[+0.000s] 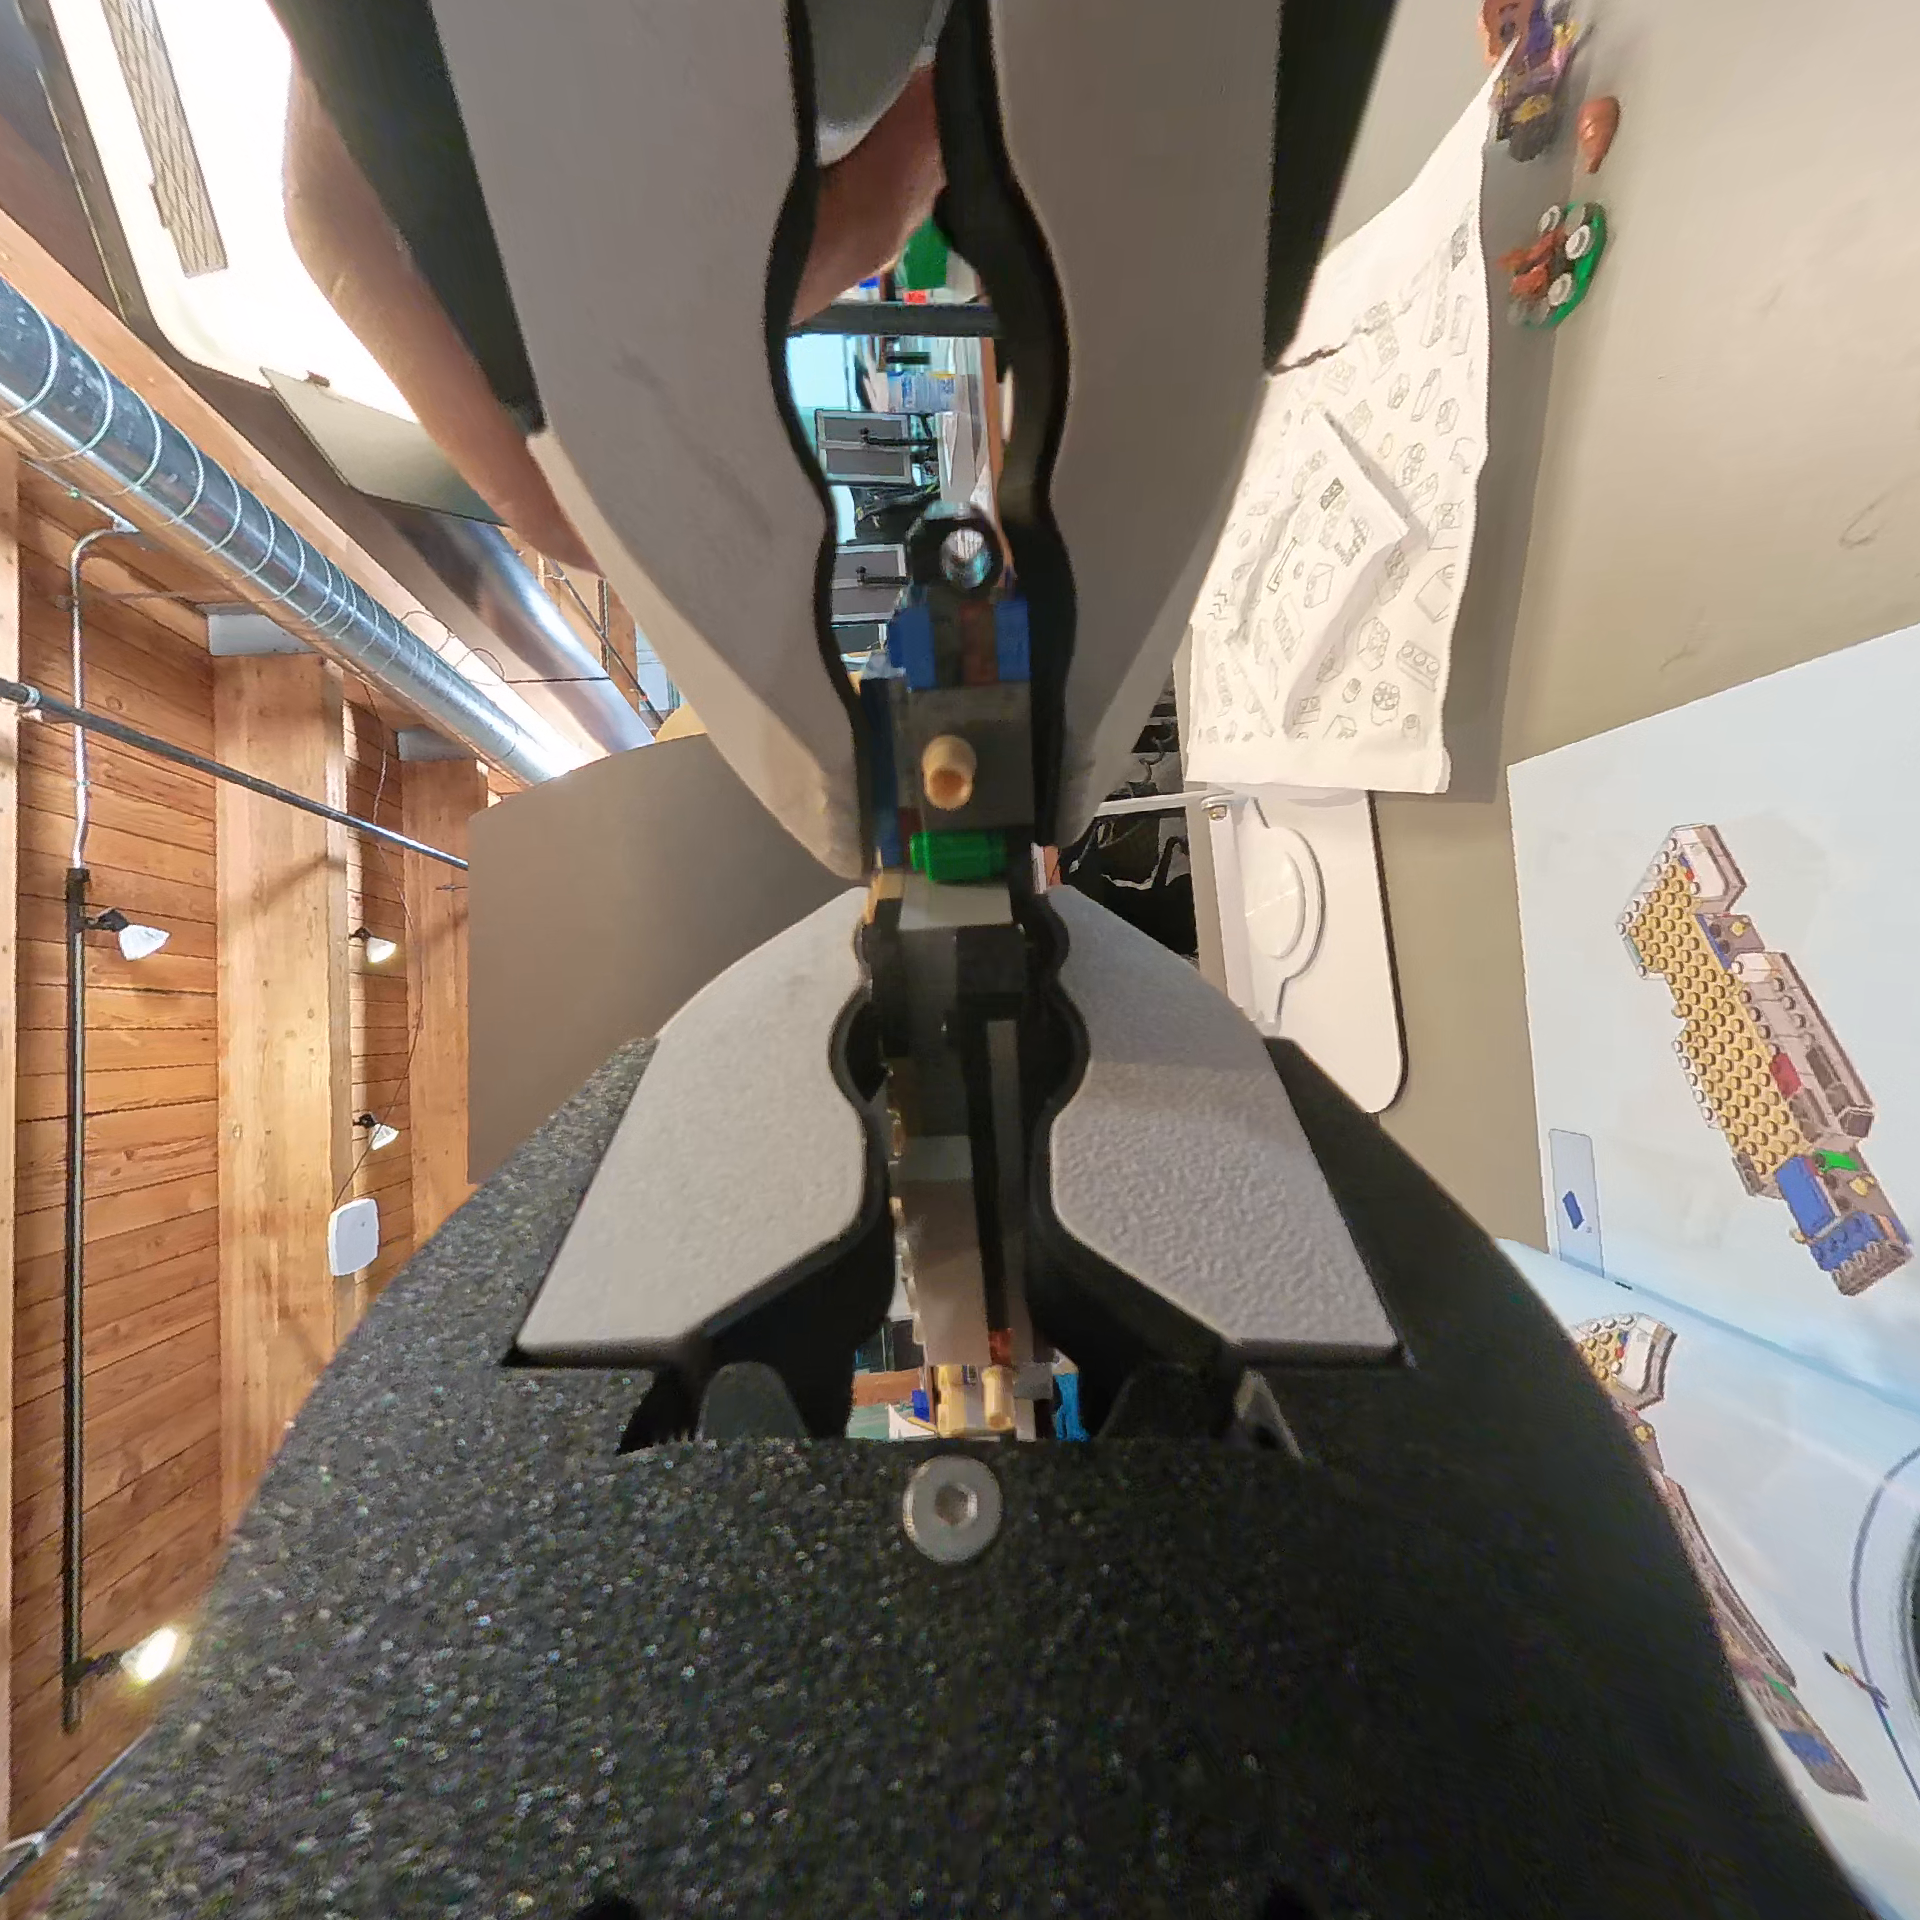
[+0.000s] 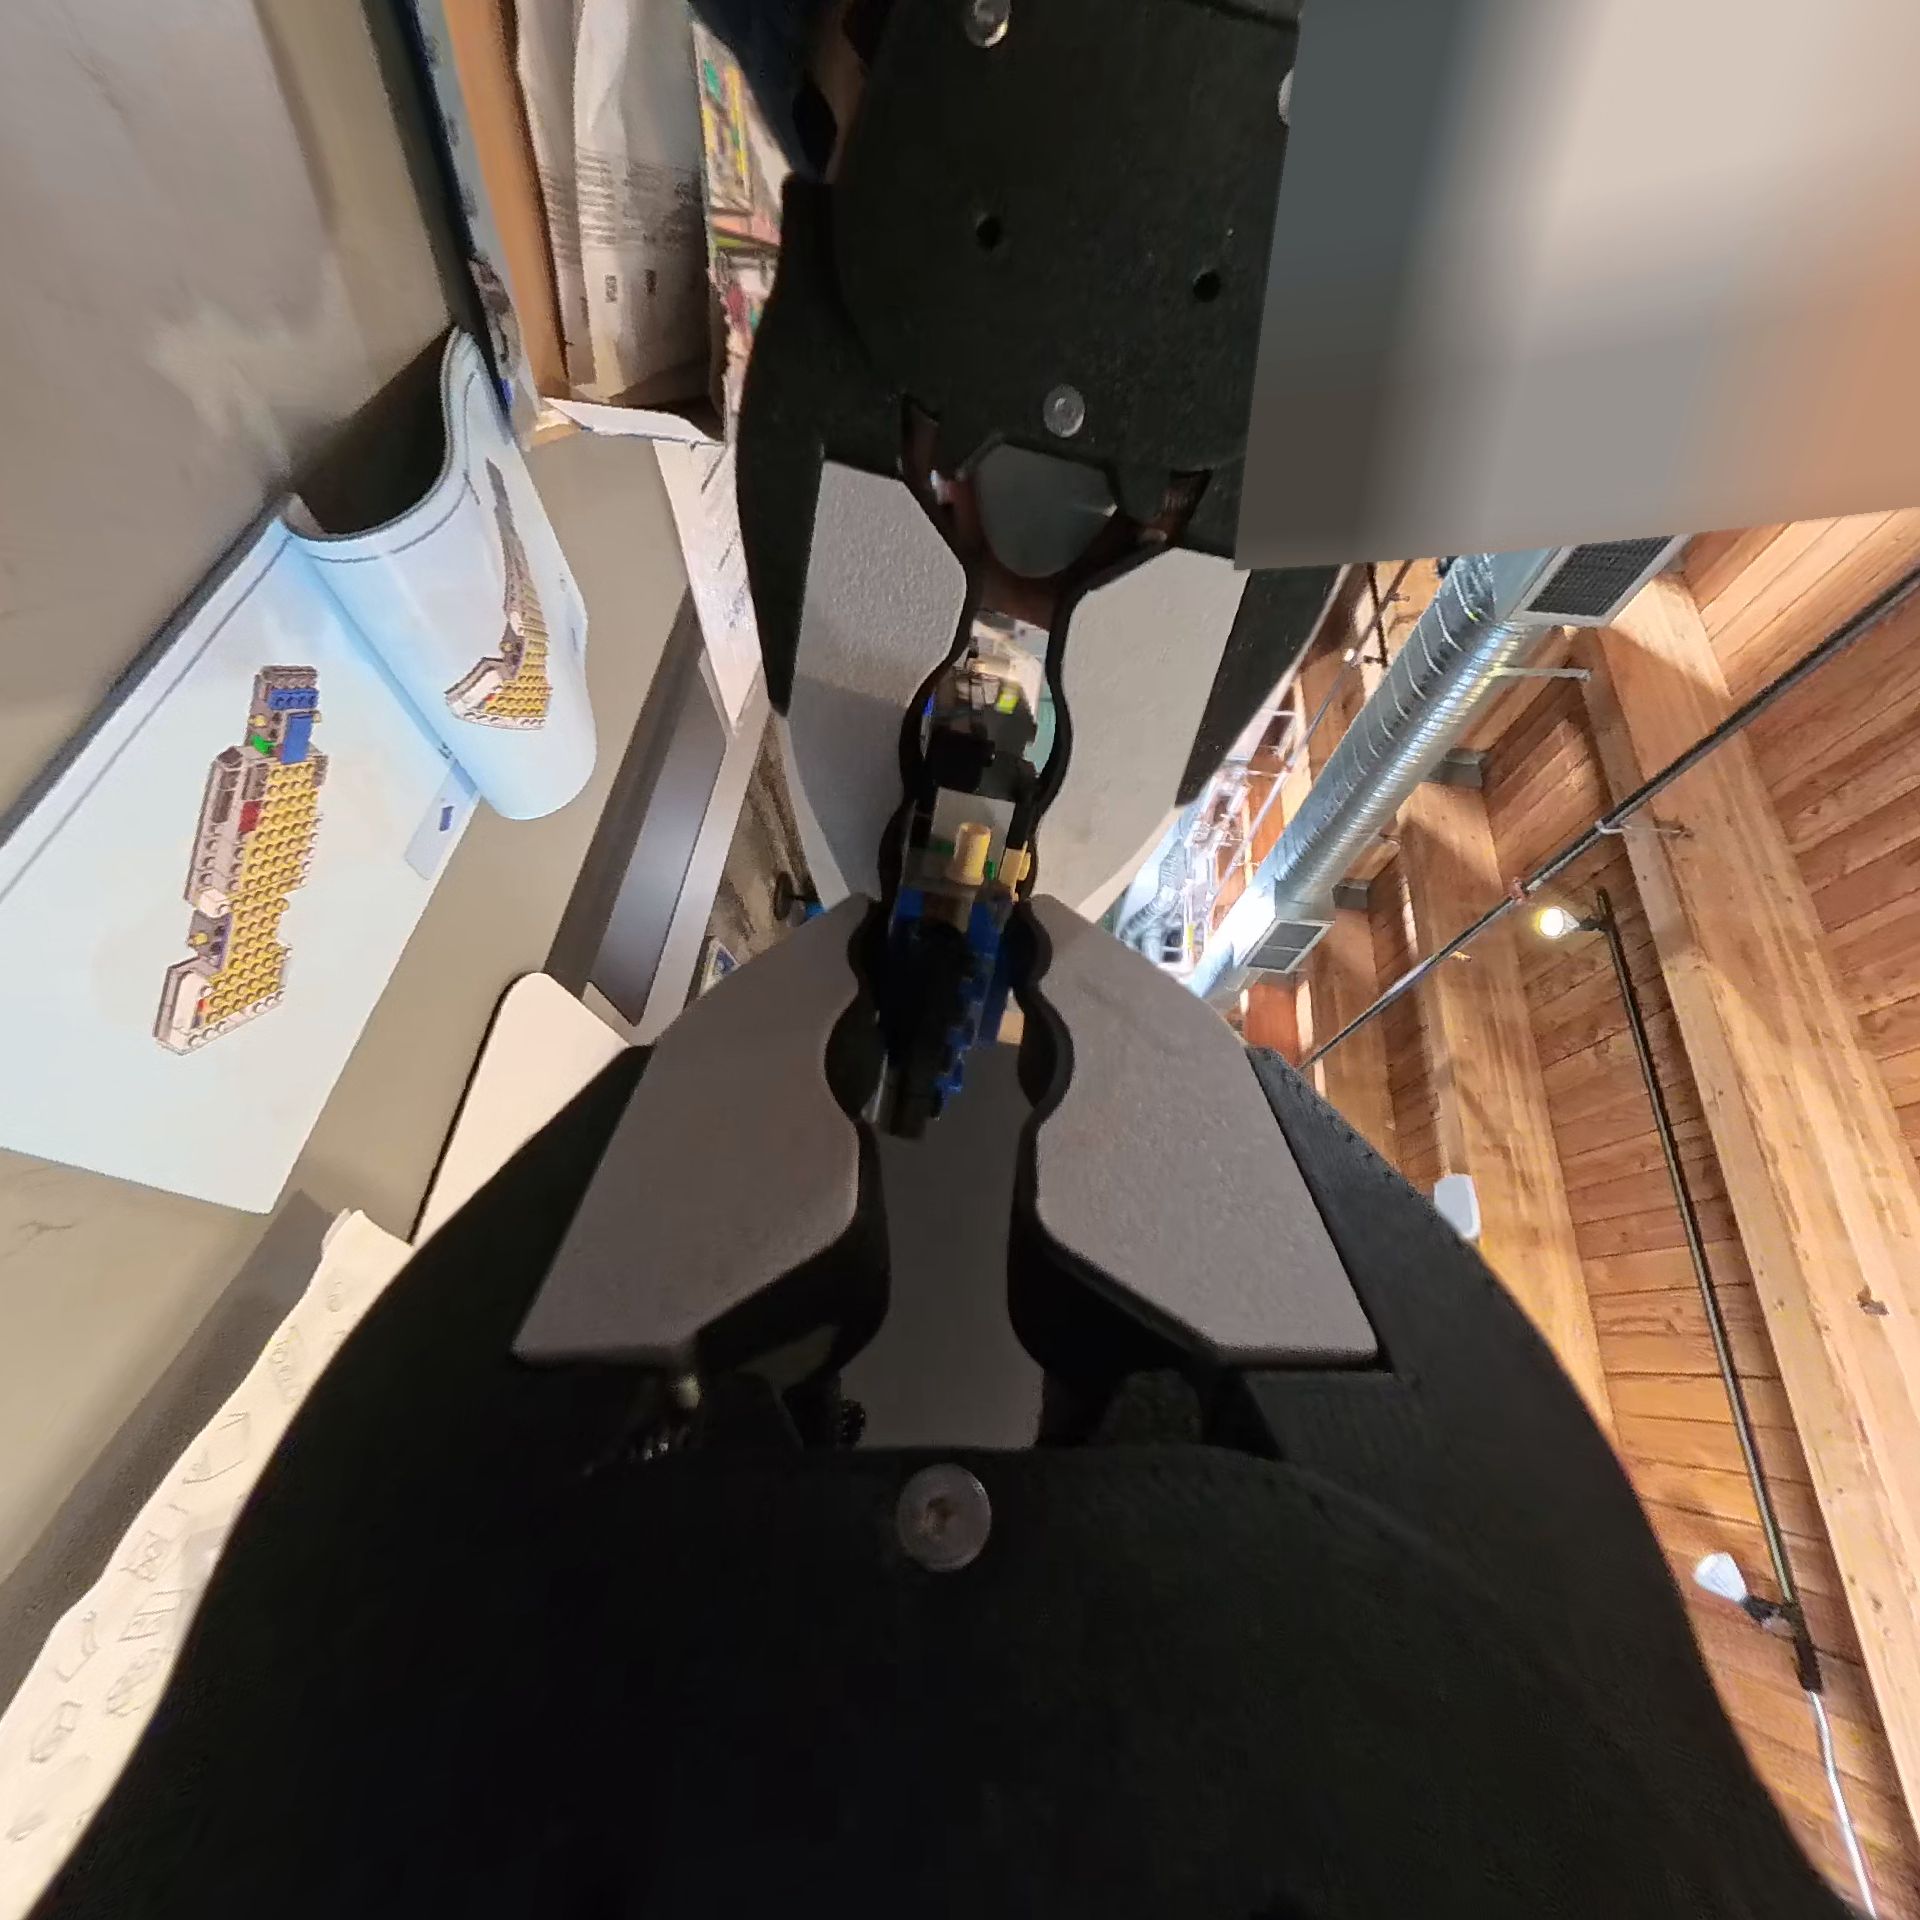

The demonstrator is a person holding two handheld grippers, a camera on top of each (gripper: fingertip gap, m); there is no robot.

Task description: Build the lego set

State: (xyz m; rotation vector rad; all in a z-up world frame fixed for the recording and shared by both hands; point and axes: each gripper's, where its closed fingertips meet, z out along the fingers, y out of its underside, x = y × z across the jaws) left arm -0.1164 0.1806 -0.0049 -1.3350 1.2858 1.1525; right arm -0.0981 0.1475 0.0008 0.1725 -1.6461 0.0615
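Note:
A small brick model (image 1: 971, 764) of grey, black, blue, tan and green pieces is held in the air between my two grippers, which face each other tip to tip. My left gripper (image 1: 951, 935) is shut on its grey and black end. The right gripper (image 1: 961, 821) comes in from above in the left wrist view and clamps the end with the blue bricks and the tan peg. In the right wrist view my right gripper (image 2: 945, 920) is shut on the blue end of the model (image 2: 951, 987). The left gripper (image 2: 971, 810) holds the far end.
An open instruction booklet (image 1: 1714, 1039) with pictures of a brick build lies on the grey table; it also shows in the right wrist view (image 2: 239, 831). A white printed paper bag (image 1: 1340, 520) and small loose brick builds (image 1: 1553, 260) lie nearby. A wooden wall (image 2: 1662, 1039) and a metal duct (image 1: 208, 488) are behind. Only a small space, under 4 cm, lies between the two pairs of fingers.

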